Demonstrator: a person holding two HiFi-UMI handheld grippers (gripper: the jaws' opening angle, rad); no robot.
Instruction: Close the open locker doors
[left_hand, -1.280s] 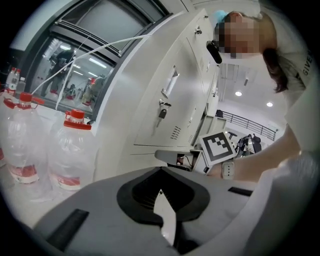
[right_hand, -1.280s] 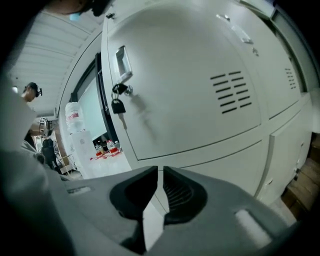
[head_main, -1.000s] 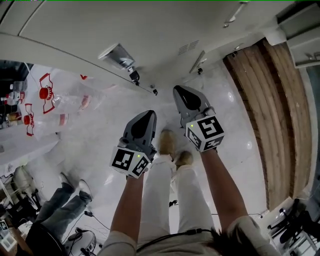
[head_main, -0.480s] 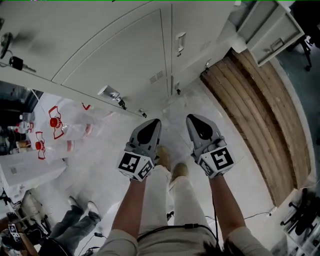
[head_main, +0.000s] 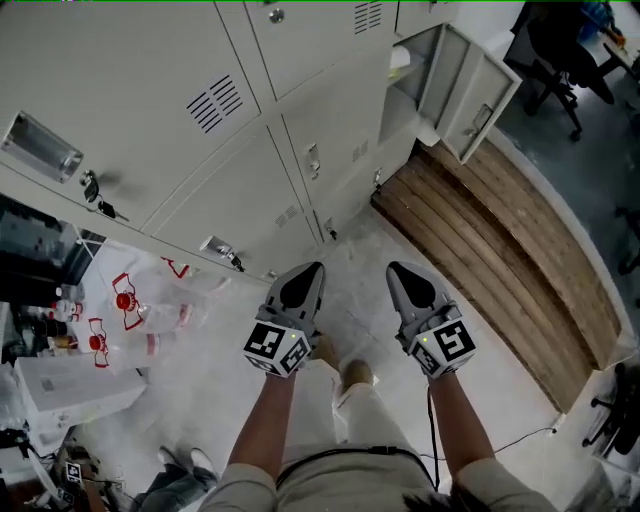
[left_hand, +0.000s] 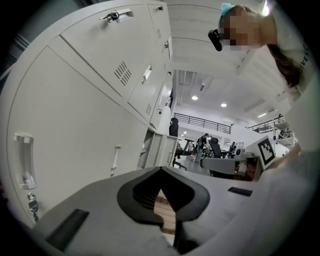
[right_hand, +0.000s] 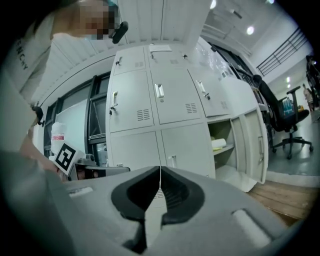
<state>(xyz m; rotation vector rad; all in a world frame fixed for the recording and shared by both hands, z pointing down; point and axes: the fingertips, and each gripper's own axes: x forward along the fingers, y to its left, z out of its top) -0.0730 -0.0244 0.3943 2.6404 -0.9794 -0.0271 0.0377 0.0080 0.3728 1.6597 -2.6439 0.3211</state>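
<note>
A bank of pale grey lockers (head_main: 250, 130) stands ahead of me. One lower locker at the right end stands open (head_main: 418, 78), its door (head_main: 482, 95) swung out to the right. In the right gripper view the same open locker (right_hand: 223, 145) shows a shelf with a white roll on it, and its door (right_hand: 255, 145) hangs wide. The left gripper view catches that door (left_hand: 161, 150) edge-on, far ahead. My left gripper (head_main: 305, 270) (left_hand: 161, 169) and right gripper (head_main: 400, 270) (right_hand: 160, 169) are held side by side, pointing at the lockers, both shut and empty, well short of any door.
A strip of wooden flooring (head_main: 490, 230) runs in front of the open locker. Clear plastic bags with red print (head_main: 130, 300) and a white box (head_main: 70, 385) lie at the left. Keys hang from a locker (head_main: 95, 190). An office chair (head_main: 555, 40) stands at the far right.
Both grippers have risen, and the head view has tipped up from the floor to the locker fronts. The open locker and its door have come into sight at the upper right.
</note>
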